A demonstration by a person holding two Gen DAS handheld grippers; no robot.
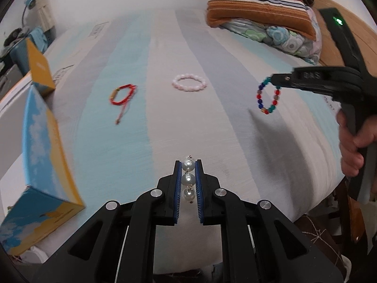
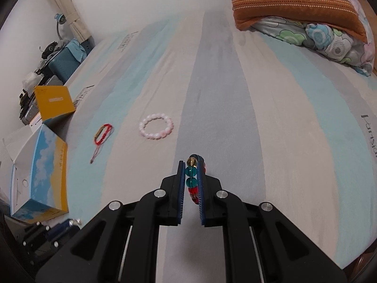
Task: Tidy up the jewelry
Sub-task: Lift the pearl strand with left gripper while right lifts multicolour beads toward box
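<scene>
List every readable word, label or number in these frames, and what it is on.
"Parisia", cut off by the frame edge: bed sheet.
"DAS", faint: right hand-held gripper.
Print along the sheet's left side: blurred, unreadable.
Label on the yellow box: too small.
Print on the blue-and-yellow box: blurred.

A bed sheet [image 2: 235, 118] striped lengthwise in pale blue, grey and cream. On it lie a pink-and-white beaded bracelet [image 2: 156, 126] and a red cord bracelet [image 2: 103, 134] with a gold tube. White pearl beads [image 1: 188, 180] sit between blue-padded black fingers [image 1: 178, 184]. A multicoloured glass-bead bracelet [image 1: 268, 95] shows red, blue, teal and amber. At left, a sky-blue and yellow cardboard box [image 2: 42, 176]. Far right, an orange striped pillow [image 2: 299, 4].
</scene>
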